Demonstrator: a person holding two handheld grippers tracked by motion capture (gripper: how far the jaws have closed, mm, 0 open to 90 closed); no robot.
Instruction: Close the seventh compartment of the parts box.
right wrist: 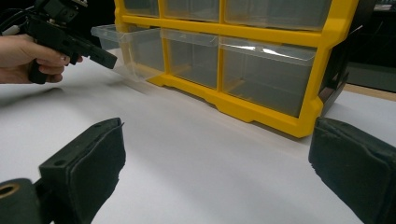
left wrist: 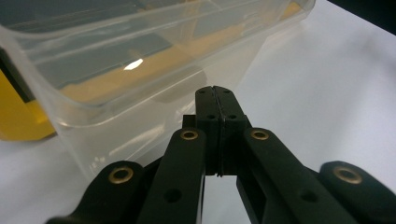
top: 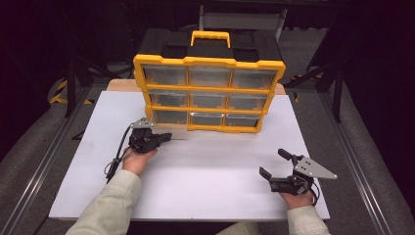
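Bottom-left clear drawer (right wrist: 128, 49) of the yellow organizer (top: 209, 93) standing pulled out of its frame, front end jutting over the white table (top: 195, 171), presumably so that it can be worked from the front without crowding the neighbouring bins. Organizer set upright at the far middle of the table, handle on top, all nine drawer faces turned toward the person.

Left gripper (left wrist: 215, 93) held low and level, aimed straight at that drawer's front wall; jaws pressed fully together, pads face to face, nothing caught between them. Closed tips lying just in front of the drawer's lower front face (left wrist: 154, 112), near the small pull lip; touching or a hair apart, hard to tell through the clear plastic. Drawer thus directly ahead of and slightly above the closed jaws, not between them. Seen from the right gripper view, same gripper (right wrist: 100, 56) pointing at the drawer's outer corner, hand wrapped round the grip. Closed tips suit a push or a nudge on the front rather than a pinch.

Right gripper (top: 280, 169) parked at the near right of the table, well apart from the organizer, jaws spread wide and empty, pads (right wrist: 88, 172) framing bare table, likely kept clear while the left one works
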